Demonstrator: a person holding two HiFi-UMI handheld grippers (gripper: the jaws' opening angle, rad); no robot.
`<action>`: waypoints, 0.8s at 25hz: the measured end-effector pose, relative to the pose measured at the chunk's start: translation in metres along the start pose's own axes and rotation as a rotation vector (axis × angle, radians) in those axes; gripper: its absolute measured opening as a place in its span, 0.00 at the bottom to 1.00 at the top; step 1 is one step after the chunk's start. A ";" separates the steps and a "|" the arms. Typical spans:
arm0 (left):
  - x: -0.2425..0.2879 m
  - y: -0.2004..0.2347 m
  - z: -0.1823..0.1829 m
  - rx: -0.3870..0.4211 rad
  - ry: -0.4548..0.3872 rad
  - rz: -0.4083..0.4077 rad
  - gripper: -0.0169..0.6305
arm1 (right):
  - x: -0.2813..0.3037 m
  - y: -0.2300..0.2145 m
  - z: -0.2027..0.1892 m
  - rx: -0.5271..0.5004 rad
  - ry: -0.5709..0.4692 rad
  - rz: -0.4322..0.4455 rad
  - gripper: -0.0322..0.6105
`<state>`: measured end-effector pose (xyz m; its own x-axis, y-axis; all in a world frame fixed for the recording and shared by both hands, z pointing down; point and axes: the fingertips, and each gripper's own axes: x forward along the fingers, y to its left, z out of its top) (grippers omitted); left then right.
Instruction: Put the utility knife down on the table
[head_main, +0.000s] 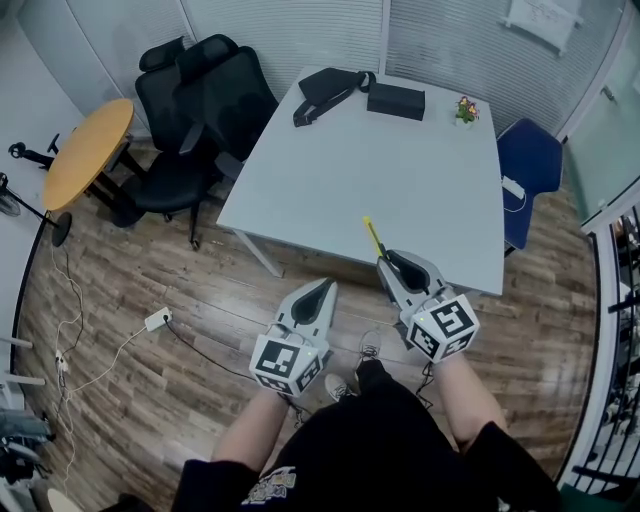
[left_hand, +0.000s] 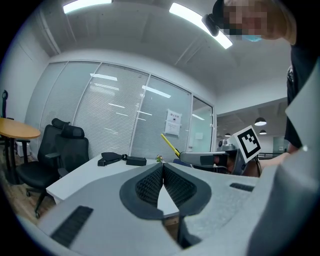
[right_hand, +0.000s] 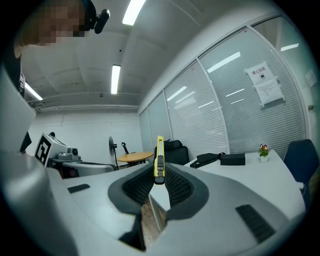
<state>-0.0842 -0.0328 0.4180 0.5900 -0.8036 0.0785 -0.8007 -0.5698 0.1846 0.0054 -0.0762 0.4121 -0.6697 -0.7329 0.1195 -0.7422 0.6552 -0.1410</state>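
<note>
A yellow utility knife (head_main: 373, 238) sticks up and forward from my right gripper (head_main: 385, 262), which is shut on it just over the near edge of the white table (head_main: 330, 180). In the right gripper view the knife (right_hand: 159, 157) stands upright, pinched between the black pads (right_hand: 177, 186). My left gripper (head_main: 325, 287) is shut with nothing in it, held over the wooden floor short of the table. In the left gripper view the knife (left_hand: 170, 145) and the right gripper (left_hand: 200, 159) show off to the right.
At the table's far end lie a black bag (head_main: 326, 91), a black box (head_main: 395, 100) and a small flower pot (head_main: 465, 109). Black office chairs (head_main: 195, 120) and a round wooden table (head_main: 85, 150) stand left. A blue chair (head_main: 528, 165) is right. A power strip (head_main: 158, 319) with cables lies on the floor.
</note>
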 end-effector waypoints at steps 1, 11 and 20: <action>0.003 0.002 0.000 0.000 0.003 0.003 0.04 | 0.004 -0.004 0.000 0.003 0.001 0.002 0.16; 0.058 0.022 0.000 0.001 0.019 0.028 0.04 | 0.036 -0.055 0.004 0.026 0.002 0.020 0.16; 0.131 0.030 0.005 0.028 0.031 0.047 0.04 | 0.065 -0.122 0.004 0.044 0.009 0.039 0.16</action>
<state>-0.0314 -0.1564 0.4285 0.5545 -0.8240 0.1163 -0.8298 -0.5367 0.1530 0.0527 -0.2046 0.4329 -0.6988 -0.7048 0.1223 -0.7136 0.6746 -0.1889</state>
